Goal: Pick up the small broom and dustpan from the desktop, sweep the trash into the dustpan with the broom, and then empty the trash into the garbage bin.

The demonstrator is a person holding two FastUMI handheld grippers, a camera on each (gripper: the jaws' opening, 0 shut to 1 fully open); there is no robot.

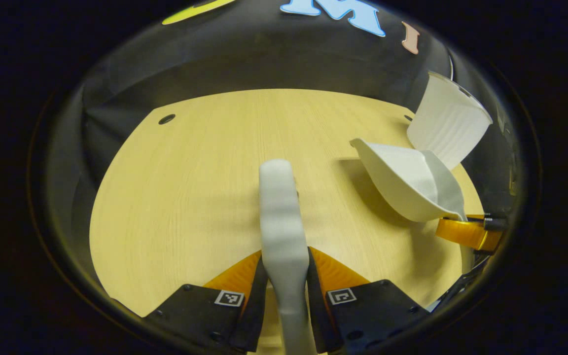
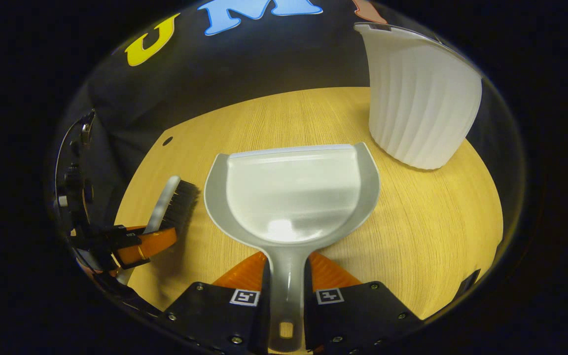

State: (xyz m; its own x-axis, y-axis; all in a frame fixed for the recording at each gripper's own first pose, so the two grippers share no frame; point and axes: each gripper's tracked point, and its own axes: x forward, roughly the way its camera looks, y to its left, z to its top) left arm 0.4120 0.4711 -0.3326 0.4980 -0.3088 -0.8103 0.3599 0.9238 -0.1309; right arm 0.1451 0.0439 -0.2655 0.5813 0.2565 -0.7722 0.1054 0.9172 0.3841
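Left tongs (image 1: 284, 276): clenched on broom (image 1: 280, 207)
Right tongs (image 2: 286, 291): clenched on dustpan (image 2: 291, 197)
Trash: none apparent, pan seemingly empty
Bin (image 2: 419, 98): on desk (image 2: 427, 231), emptying apparently remaining

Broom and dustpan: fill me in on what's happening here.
The left gripper is shut on the small broom, held above the wooden desktop. The right gripper is shut on the dustpan handle; its pan looks empty. The white ribbed garbage bin stands on the desktop just beyond the dustpan.
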